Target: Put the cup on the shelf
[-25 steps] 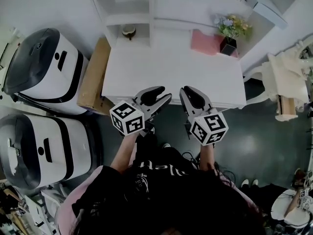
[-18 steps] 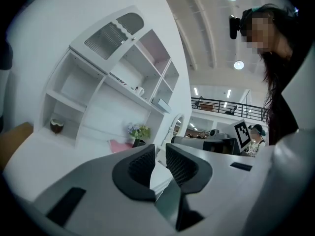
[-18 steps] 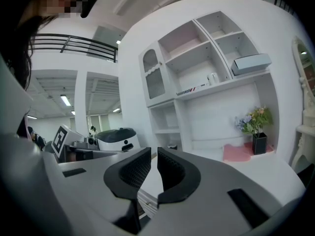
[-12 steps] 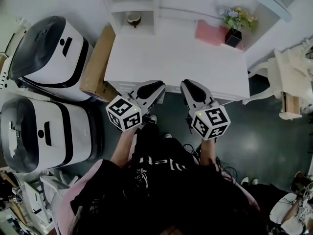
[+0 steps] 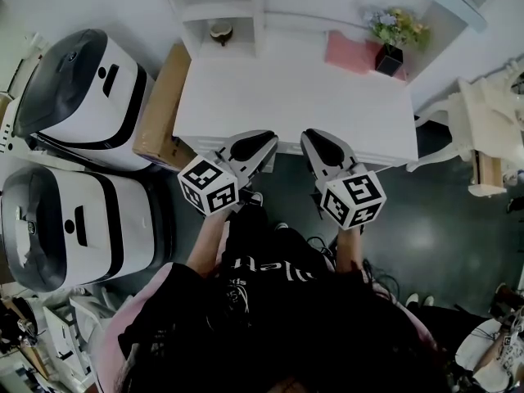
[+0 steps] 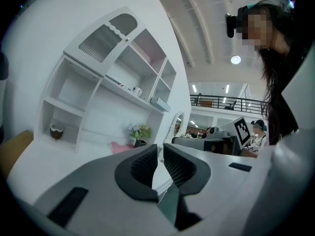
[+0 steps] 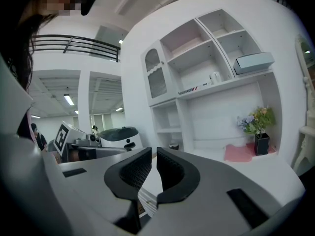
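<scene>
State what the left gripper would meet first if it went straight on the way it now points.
Probably the potted flowers at the back of the white desk; the left gripper looks aimed across its top, though depth is unclear.

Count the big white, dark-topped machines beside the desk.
2. One machine stands beside the cardboard box; the other machine stands left of the left gripper. Others may be out of view.

The flat white table top (image 5: 295,97) holds a soft pink cloth (image 5: 348,53) near its back right corner. A square black pot of flowers (image 5: 389,58) stands at the cloth's right edge. The tall white shelf unit (image 5: 258,6) stands at the back of the table. A small brown and white cup (image 5: 220,32) sits in its low left cubby. Higher up, a little white jug (image 7: 215,77) and a pale grey box (image 7: 253,62) rest on one long board.
</scene>
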The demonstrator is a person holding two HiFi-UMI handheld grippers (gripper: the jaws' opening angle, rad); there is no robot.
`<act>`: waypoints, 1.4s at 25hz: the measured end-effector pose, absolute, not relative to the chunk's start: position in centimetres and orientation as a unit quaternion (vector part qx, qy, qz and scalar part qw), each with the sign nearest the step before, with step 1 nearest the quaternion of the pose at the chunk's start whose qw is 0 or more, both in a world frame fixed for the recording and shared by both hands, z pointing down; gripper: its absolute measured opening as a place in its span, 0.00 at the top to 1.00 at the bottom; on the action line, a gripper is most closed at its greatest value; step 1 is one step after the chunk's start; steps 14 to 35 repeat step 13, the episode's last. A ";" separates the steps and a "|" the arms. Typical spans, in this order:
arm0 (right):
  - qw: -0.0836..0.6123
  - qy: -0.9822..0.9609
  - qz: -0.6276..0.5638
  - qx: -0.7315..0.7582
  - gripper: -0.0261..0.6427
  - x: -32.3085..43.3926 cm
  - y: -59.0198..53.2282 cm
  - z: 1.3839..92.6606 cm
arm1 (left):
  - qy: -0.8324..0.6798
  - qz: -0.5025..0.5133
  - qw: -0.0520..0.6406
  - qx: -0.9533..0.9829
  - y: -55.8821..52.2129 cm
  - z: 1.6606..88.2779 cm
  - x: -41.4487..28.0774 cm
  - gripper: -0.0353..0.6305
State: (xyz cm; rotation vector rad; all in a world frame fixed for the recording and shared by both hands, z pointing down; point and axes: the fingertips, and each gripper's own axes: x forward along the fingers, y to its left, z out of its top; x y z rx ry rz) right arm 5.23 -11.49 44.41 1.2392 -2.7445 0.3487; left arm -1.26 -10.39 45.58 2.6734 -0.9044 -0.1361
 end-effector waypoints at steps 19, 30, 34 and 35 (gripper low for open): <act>0.052 -0.902 0.120 0.411 0.86 5.8 -14.3 44.5 | -0.307 -0.041 0.157 0.938 -13.0 45.5 -0.5 0.87; 0.052 -0.902 0.120 0.411 0.86 5.8 -14.3 44.5 | -0.307 -0.041 0.157 0.938 -13.0 45.5 -0.5 0.87; 0.052 -0.902 0.120 0.411 0.86 5.8 -14.3 44.5 | -0.307 -0.041 0.157 0.938 -13.0 45.5 -0.5 0.87; 0.052 -0.902 0.120 0.411 0.86 5.8 -14.3 44.5 | -0.307 -0.041 0.157 0.938 -13.0 45.5 -0.5 0.87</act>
